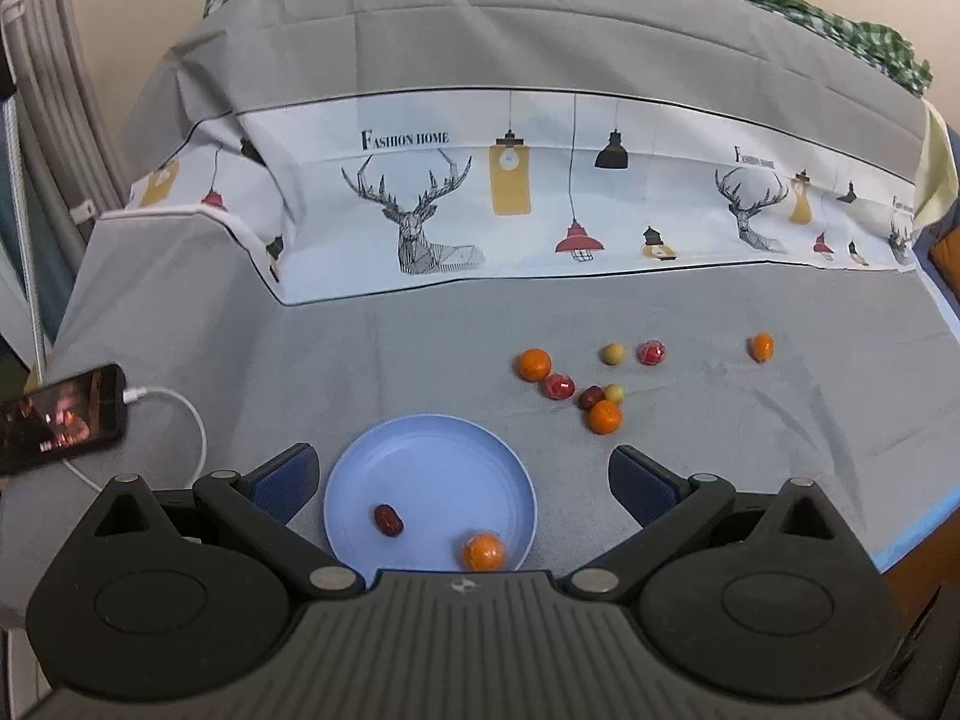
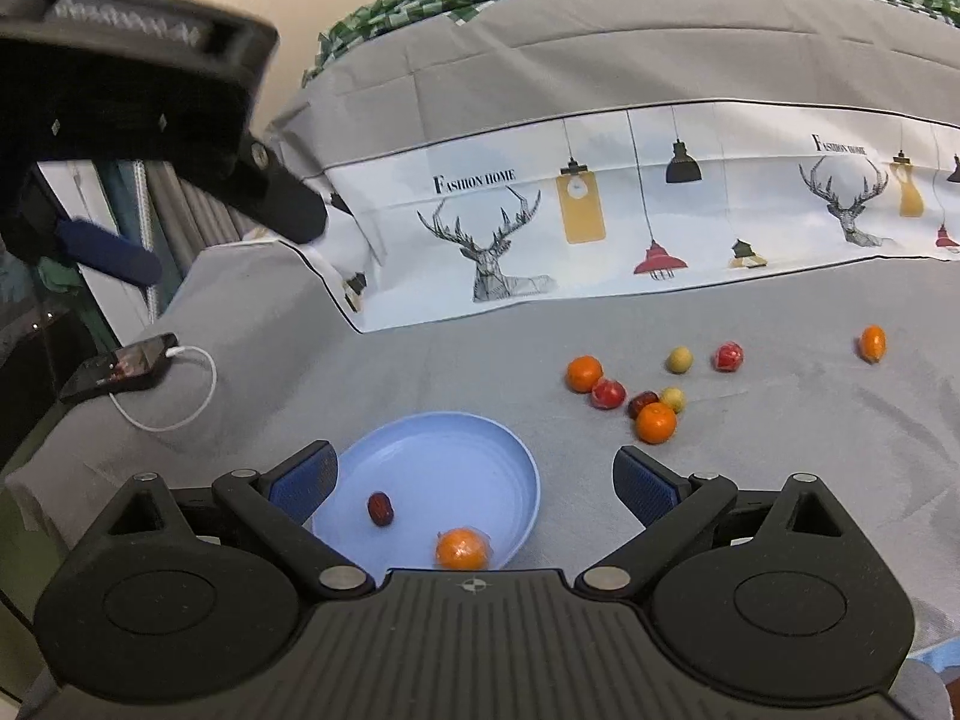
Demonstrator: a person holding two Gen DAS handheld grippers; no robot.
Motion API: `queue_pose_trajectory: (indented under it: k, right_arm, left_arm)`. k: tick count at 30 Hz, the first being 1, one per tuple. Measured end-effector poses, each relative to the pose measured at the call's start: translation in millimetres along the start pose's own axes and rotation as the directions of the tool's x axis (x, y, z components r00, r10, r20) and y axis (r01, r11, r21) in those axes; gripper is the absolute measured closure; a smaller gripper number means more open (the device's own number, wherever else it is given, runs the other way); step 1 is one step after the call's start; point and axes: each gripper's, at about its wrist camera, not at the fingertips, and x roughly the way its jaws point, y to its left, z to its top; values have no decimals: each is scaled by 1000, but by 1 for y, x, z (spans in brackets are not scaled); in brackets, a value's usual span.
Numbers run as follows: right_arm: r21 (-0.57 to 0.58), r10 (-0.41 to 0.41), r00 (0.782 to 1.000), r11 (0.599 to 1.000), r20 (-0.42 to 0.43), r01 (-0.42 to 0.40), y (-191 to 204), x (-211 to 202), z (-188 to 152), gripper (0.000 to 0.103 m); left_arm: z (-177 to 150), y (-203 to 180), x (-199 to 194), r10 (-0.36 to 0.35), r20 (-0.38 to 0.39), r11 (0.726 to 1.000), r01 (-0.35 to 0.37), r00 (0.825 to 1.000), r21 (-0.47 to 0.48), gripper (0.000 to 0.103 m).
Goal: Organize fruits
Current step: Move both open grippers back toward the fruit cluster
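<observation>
Left tool [image 1: 462,480]: fingers spread wide, holding nothing, hanging over the plate; the plate sits between and just ahead of the blue pads.
Right tool [image 2: 474,480]: fingers also spread wide and empty, over the same plate; from here the left tool shows blurred at the upper left.
Plate [image 1: 420,462]: pale blue, round, on the grey sheet, nearest thing to both tools.
In the plate: one wrapped orange [image 1: 483,551] at the near rim, close under the tool body, and one dark red date [image 1: 388,519] to its left, apart from it.
Cluster beyond the plate, to the right: an orange [image 1: 605,417] nearest, touching a dark date [image 1: 590,398] and a yellow-green fruit [image 1: 614,392]; then a red wrapped fruit [image 1: 559,386] just beside another orange [image 1: 534,364].
Farther back: a second yellow-green fruit [image 1: 612,354] near a second red wrapped fruit [image 1: 651,352].
Far right: a lone orange [image 1: 761,347], well apart from the rest.
Left side: a phone [image 1: 60,417] with its screen lit, on a white cable [image 1: 186,414], well left of the plate.
Surface: a grey sheet [image 1: 420,348] over what looks like a bed.
Back: a white printed band with deer and lamps [image 1: 540,198], and green checked cloth [image 1: 840,18] at the top.
</observation>
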Motion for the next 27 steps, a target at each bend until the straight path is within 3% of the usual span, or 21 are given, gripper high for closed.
queue_pose_trajectory:
  k: [4, 7, 9, 12, 14, 17, 20, 23, 25, 27]
  right_arm:
    - [22, 5, 1000, 1000, 13, -5, -7, 6, 1, 4]
    - [73, -16, 999, 997, 36, 14, -21, 12, 9, 4]
    - [133, -23, 996, 991, 81, 12, -41, 14, 12, 2]
    - [163, -116, 987, 982, 107, 98, -80, 25, 9, 2]
    - [202, -224, 969, 959, 106, 199, -114, 36, 6, 2]
    - [234, -333, 941, 922, 68, 309, -164, 60, 4, 1]
    - [272, -404, 915, 881, 6, 387, -206, 91, 2, 1]
    - [199, -437, 897, 875, -71, 442, -229, 127, 10, 1]
    - [187, -490, 868, 848, -78, 495, -234, 135, 11, 1]
    - [210, -488, 871, 846, -64, 489, -240, 138, 13, 1]
  left_arm:
    - [0, -6, 14, -19, -43, 1000, 19, 999, -11, 0]
    - [7, -23, 21, 129, 55, 991, -131, 990, 19, 0]
    - [13, -40, 35, 160, 81, 985, -165, 984, 50, 0]
    - [26, -71, 86, 93, -13, 986, -90, 996, 141, 0]
    - [29, -89, 130, 36, -125, 989, -18, 992, 147, 0]
    - [25, -96, 191, -9, -226, 998, 24, 974, 64, 0]
    - [18, -97, 246, -5, -346, 998, -15, 938, -57, 0]
    - [15, -101, 273, 9, -371, 996, -41, 929, -77, 0]
    - [18, -105, 274, 18, -332, 993, -55, 943, -101, 0]
    - [28, -117, 272, 21, -323, 994, -55, 946, -95, 0]
